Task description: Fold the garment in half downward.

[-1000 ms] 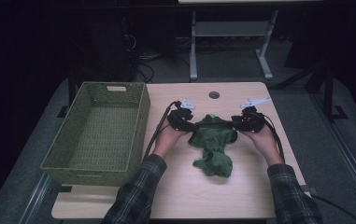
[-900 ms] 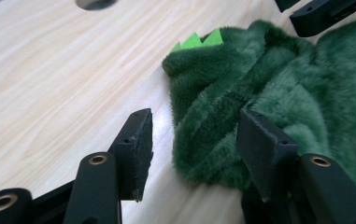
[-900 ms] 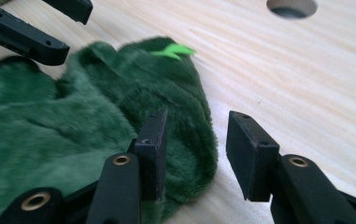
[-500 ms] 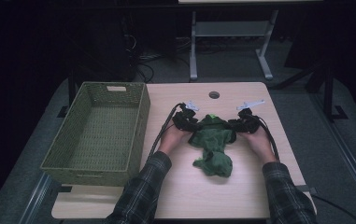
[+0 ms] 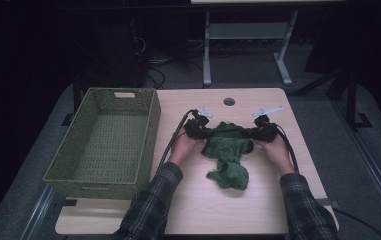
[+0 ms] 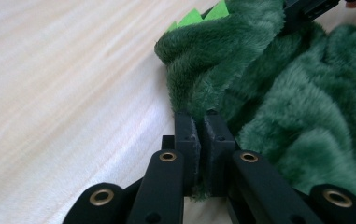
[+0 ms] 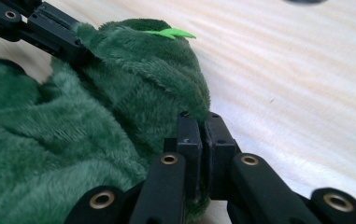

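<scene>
Green plush cloth [image 5: 228, 150] lies crumpled on the wooden table [image 5: 258, 210], right of the woven basket [image 5: 103, 142] and well apart from it. Its far edge stretches between the 2 grippers, while a bunched lobe trails toward the person. Bright green felt spikes [image 6: 199, 16] poke from a fold at the cloth's far side.

At the cloth's left edge, the left gripper [image 5: 204, 131] sits in the person's left hand [image 5: 184, 146]. In the left gripper view its jaws have just been closing and now stand nearly together, with a thin fold of plush pinched between the pads [image 6: 187, 140].

At the cloth's right edge, the right gripper [image 5: 256, 132] sits in the right hand [image 5: 277, 149]. In the right gripper view its jaws have likewise just been closing and now press on an edge of the plush, the pads [image 7: 188, 140] almost meeting.

Each gripper view also shows the other gripper's black jaws biting the cloth farther off. Both plaid sleeves [image 5: 150, 205] come in from the near edge of the table. A round hole [image 5: 229, 101] sits in the tabletop beyond the cloth.
</scene>
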